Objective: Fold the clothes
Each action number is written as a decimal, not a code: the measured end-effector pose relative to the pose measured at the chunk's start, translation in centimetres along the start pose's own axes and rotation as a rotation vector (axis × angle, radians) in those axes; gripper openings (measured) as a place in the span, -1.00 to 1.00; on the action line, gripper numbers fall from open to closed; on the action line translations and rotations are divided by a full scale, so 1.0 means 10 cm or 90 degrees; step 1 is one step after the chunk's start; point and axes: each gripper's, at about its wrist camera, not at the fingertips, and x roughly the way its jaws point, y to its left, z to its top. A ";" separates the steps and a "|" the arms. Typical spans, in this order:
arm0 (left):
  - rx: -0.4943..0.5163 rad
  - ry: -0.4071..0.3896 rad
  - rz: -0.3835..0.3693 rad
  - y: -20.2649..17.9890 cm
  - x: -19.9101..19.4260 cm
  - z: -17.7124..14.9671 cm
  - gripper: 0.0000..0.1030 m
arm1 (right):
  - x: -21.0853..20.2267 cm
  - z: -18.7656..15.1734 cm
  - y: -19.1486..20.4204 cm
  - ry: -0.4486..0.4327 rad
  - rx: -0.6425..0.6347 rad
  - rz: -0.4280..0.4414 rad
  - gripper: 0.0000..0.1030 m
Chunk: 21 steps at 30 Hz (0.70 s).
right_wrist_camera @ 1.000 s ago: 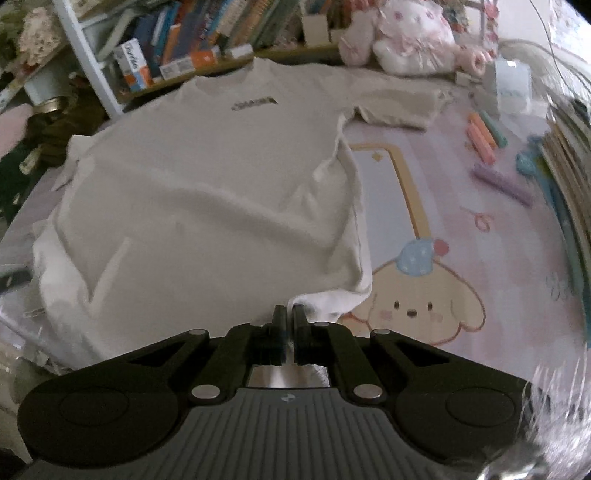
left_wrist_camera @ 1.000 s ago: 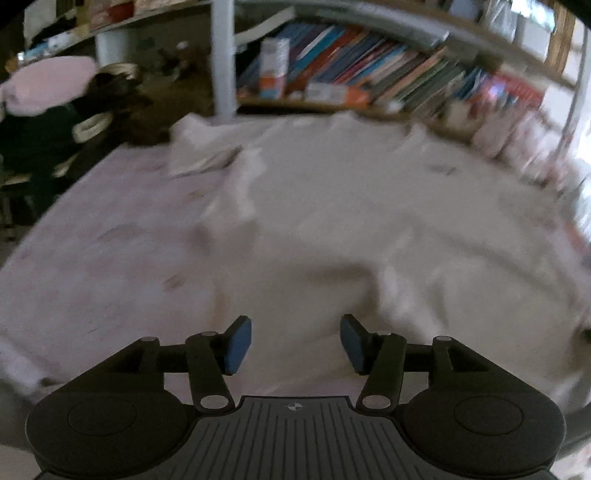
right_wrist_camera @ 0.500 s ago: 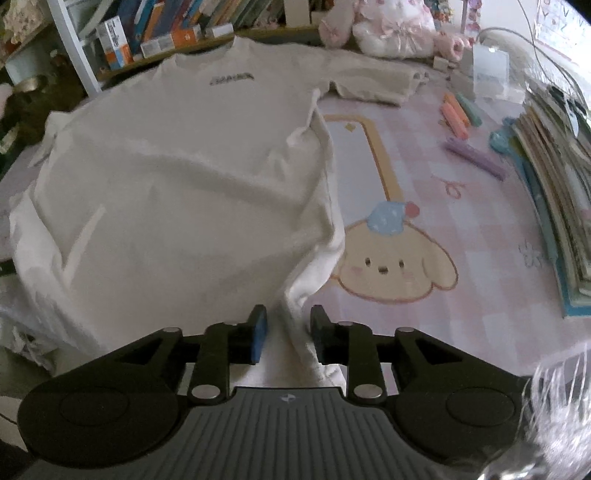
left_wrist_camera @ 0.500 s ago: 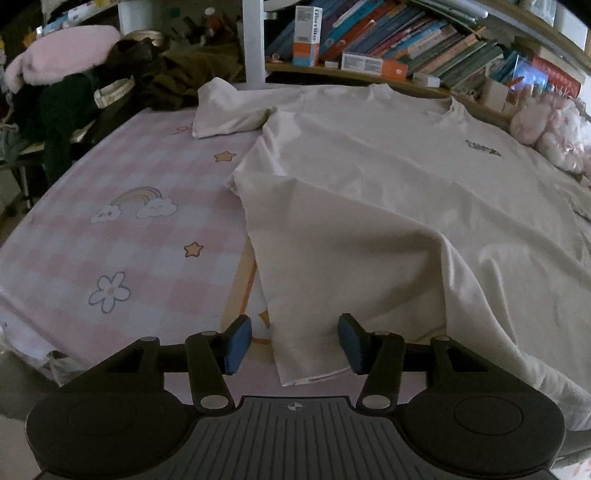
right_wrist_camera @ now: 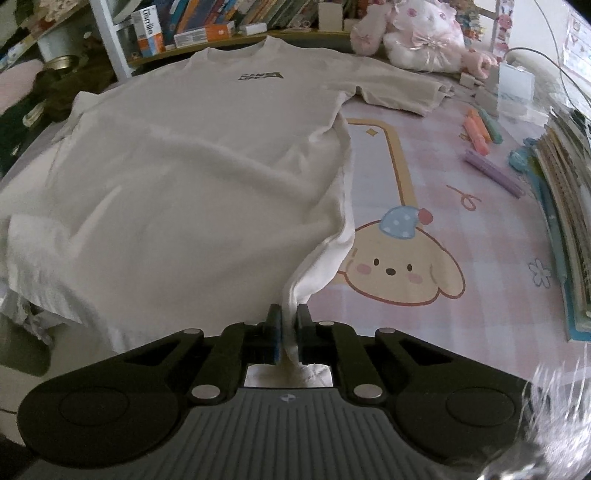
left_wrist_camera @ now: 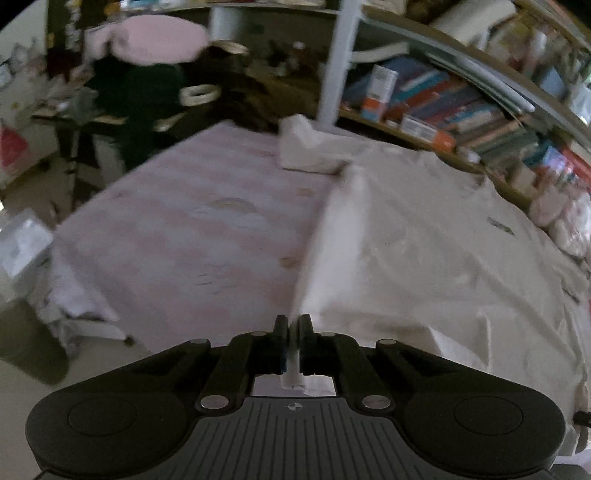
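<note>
Two tools are in view, one per wrist camera. Left tool (left_wrist_camera: 293,325): jaws pressed together, pinching a thin fold of the cream short-sleeved cotton T-shirt (left_wrist_camera: 424,258); a bit of hem pokes out below the pads at bottom centre. From the pinch, the shirt edge rises as a taut ridge toward the upper middle of the frame. View is motion-blurred.

Right tool (right_wrist_camera: 290,314): jaws pinching the other lower corner of the T-shirt (right_wrist_camera: 192,177), cloth bunched between the blue pads and hanging out behind them.

T-shirt lies front up across the counter with the pink checked cartoon-print cover (right_wrist_camera: 443,206), collar toward the top of the right frame, dark chest logo (right_wrist_camera: 260,75) upper centre, one sleeve spread to the upper right. Puppy drawing (right_wrist_camera: 399,269) on the cover sits just right of the pinched corner.

Pastel marker pens (right_wrist_camera: 484,136) lie at right, a stack of books (right_wrist_camera: 565,206) at the right edge. White and pink plush rabbit (right_wrist_camera: 424,33) at top right, beside the bookshelf (right_wrist_camera: 207,22).
</note>
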 end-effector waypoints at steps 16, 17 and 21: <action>0.148 -0.009 -0.074 -0.51 0.46 0.13 -0.73 | -0.05 -0.04 -0.01 0.006 0.072 -0.025 -0.81; 0.164 -0.005 -0.098 -0.57 0.51 0.13 -0.72 | -0.05 -0.04 0.03 0.007 0.063 -0.034 -0.84; 0.221 0.053 -0.148 -0.69 0.78 0.10 -0.72 | -0.25 0.03 0.07 -0.004 0.080 -0.029 -0.91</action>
